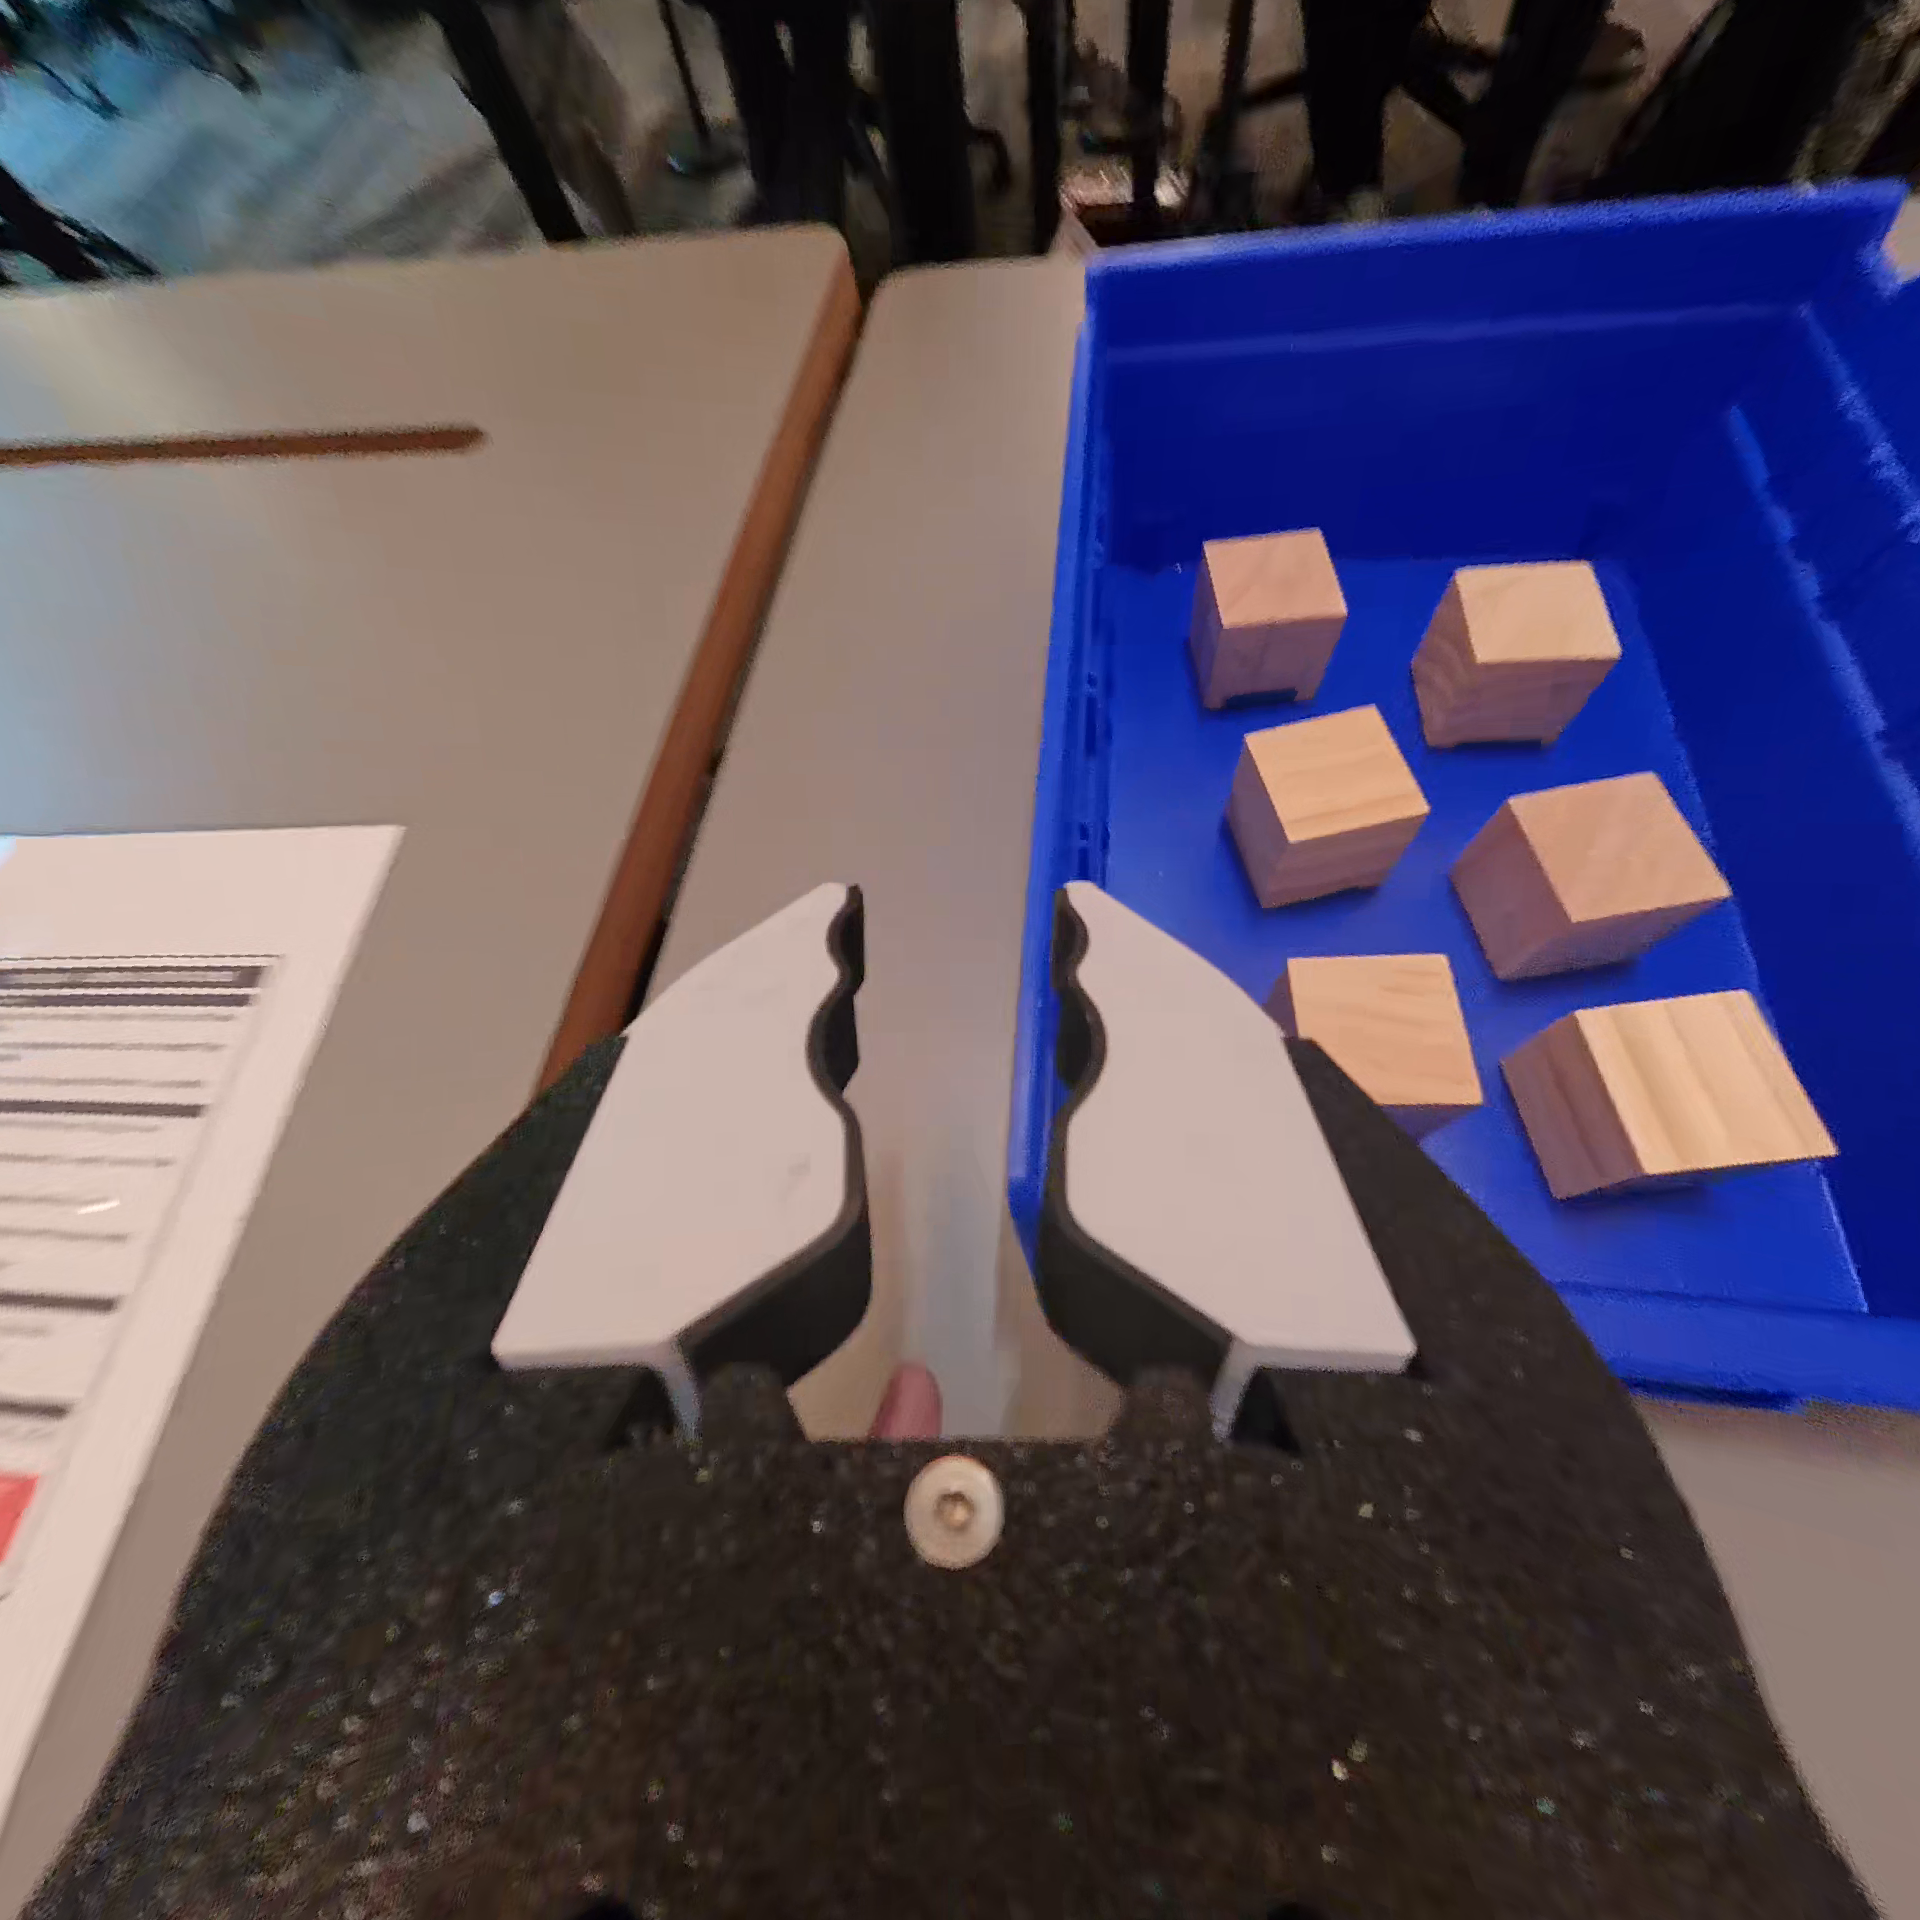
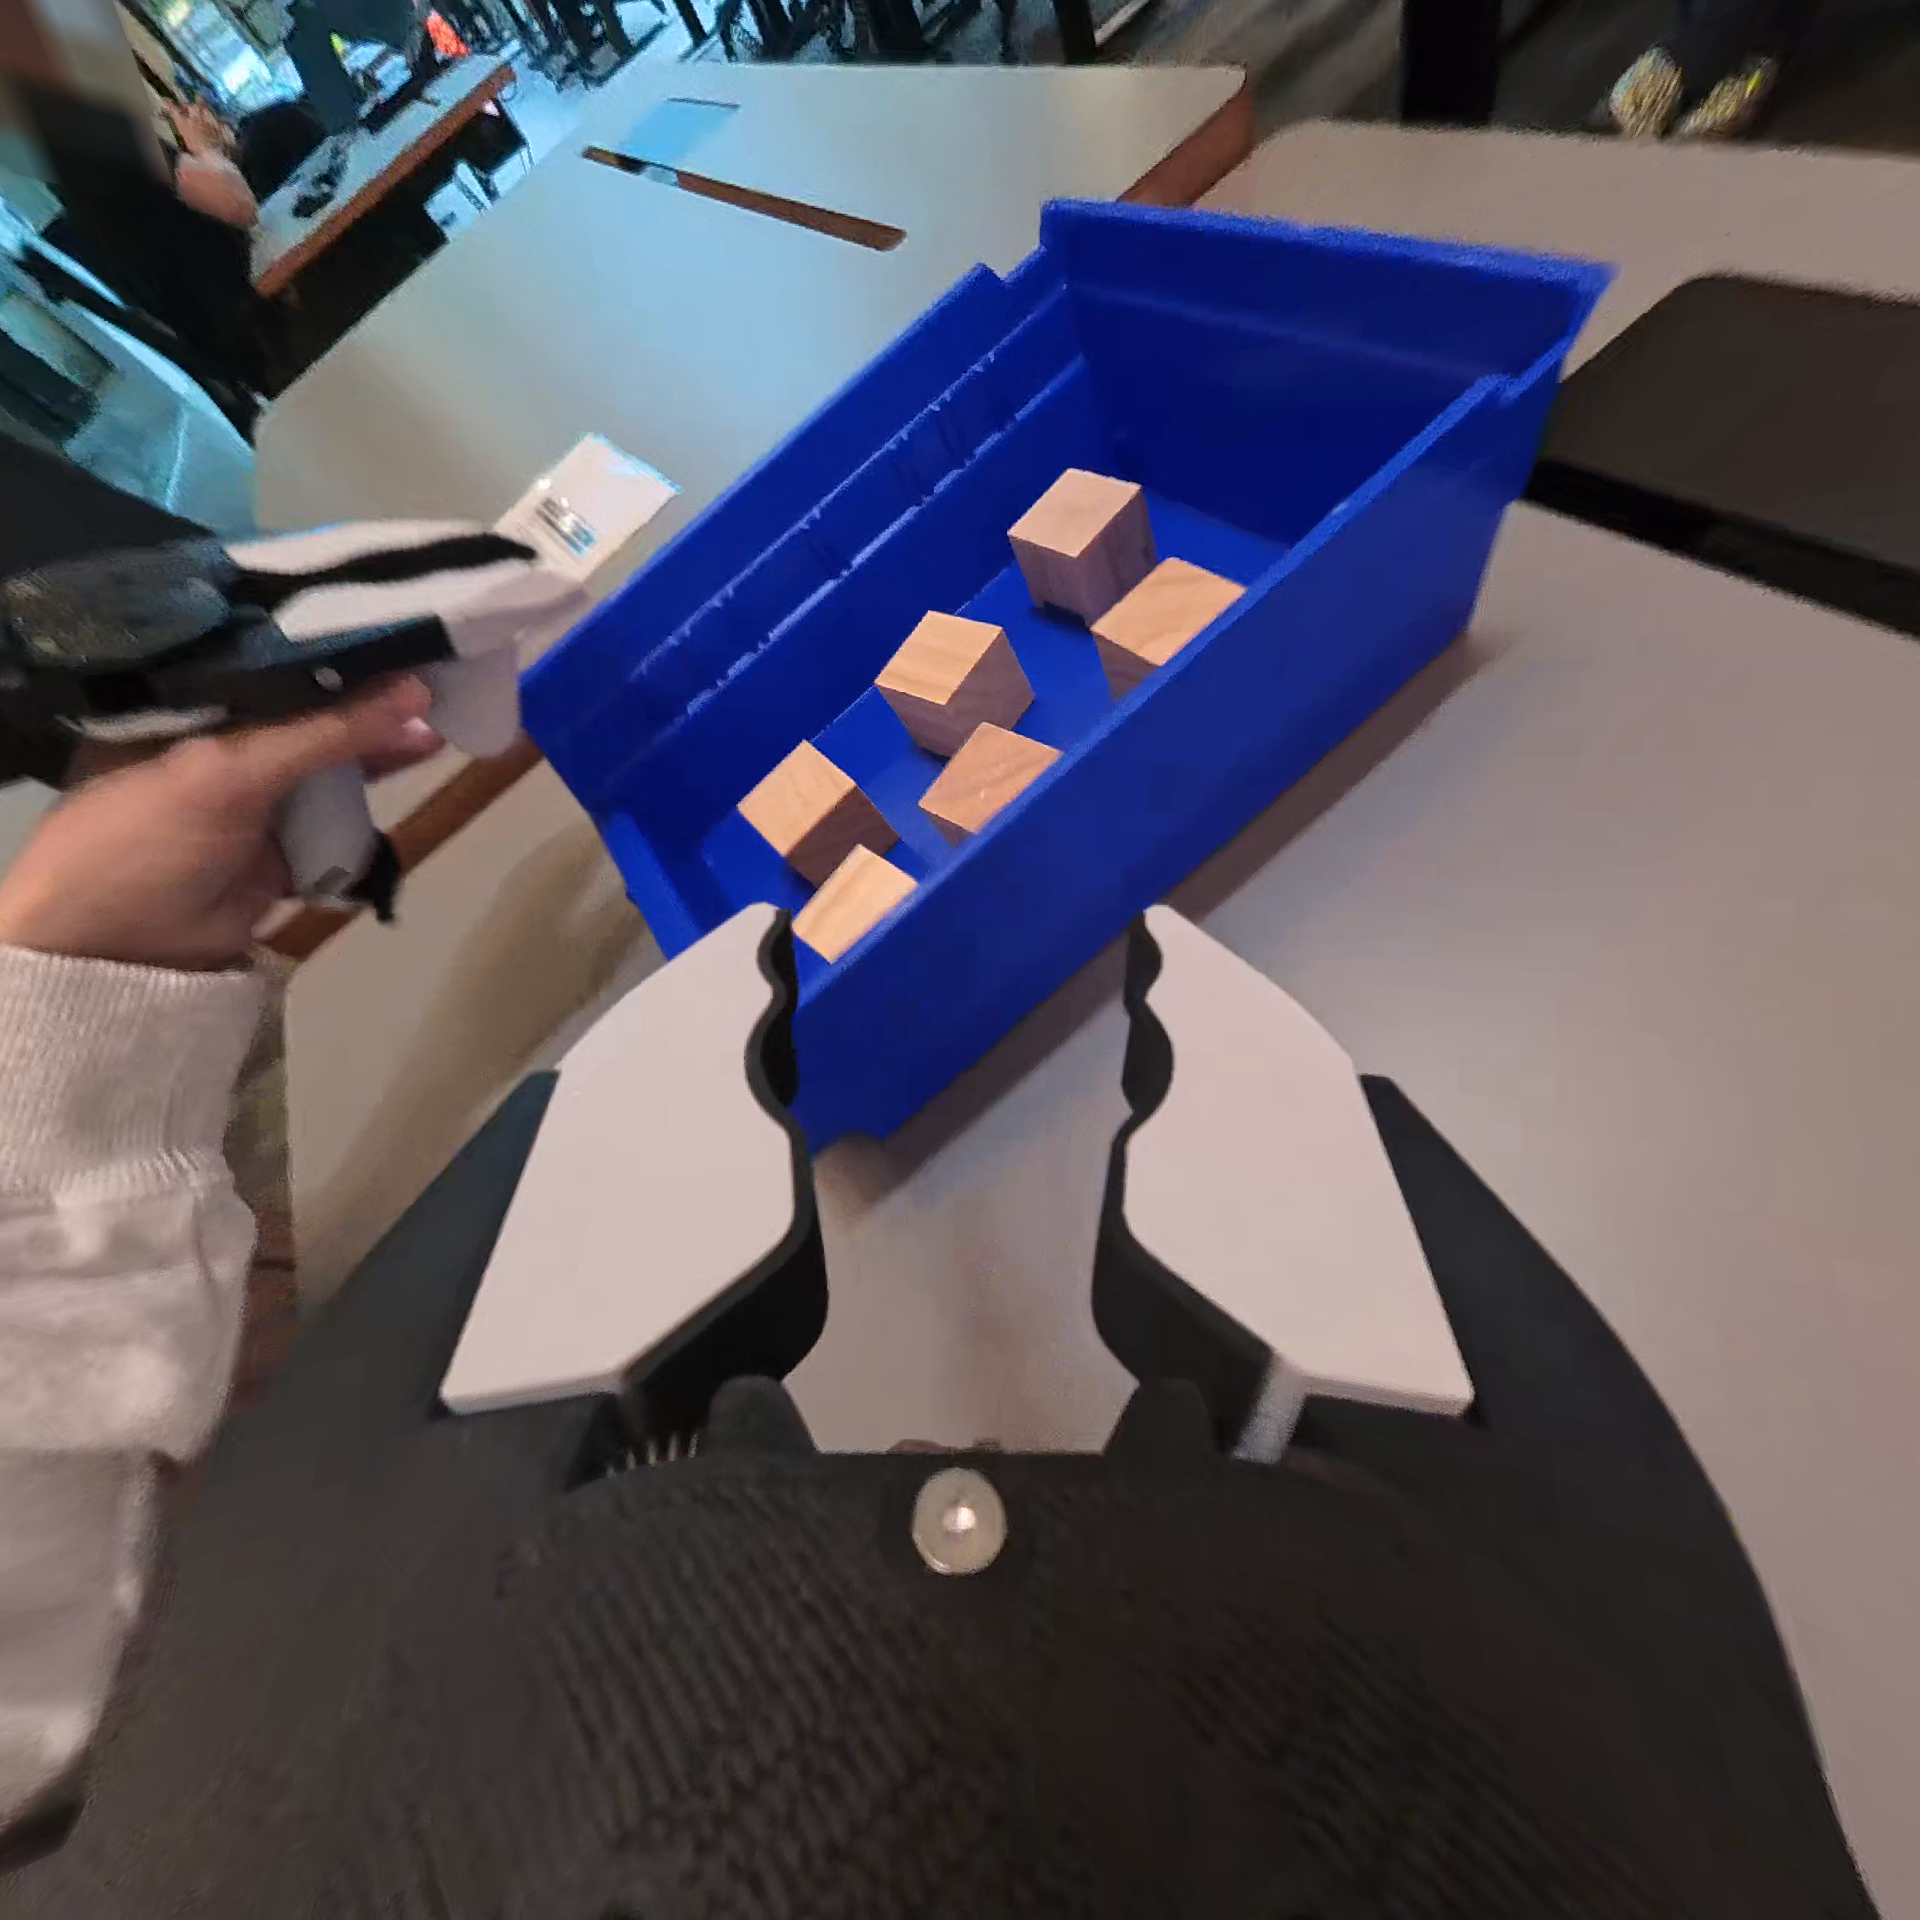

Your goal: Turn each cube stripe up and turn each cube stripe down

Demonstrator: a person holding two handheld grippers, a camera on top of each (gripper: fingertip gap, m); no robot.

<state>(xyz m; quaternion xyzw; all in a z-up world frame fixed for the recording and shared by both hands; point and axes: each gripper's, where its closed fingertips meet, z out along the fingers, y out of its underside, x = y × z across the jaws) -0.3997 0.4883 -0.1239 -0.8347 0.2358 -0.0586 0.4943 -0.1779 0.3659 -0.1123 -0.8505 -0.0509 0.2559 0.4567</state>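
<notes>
Several plain wooden cubes [image 1: 1325,795] lie inside a blue bin [image 1: 1455,343]; no stripe shows on the faces in view. In the right wrist view the cubes [image 2: 954,675] sit in two loose rows in the bin [image 2: 1039,987]. My left gripper [image 1: 958,914] is open and empty, over the table just left of the bin's near left corner. My right gripper [image 2: 961,935] is open and empty, just outside the bin's near long wall. The left gripper also shows in the right wrist view [image 2: 457,623], held by a hand at the bin's left end.
A white printed sheet [image 1: 156,1091] lies on the grey table [image 1: 914,623] left of my left gripper. A second table [image 1: 416,571] with a brown edge adjoins on the left. A dark panel [image 2: 1745,416] lies beyond the bin. A sleeve and hand [image 2: 135,883] are at left.
</notes>
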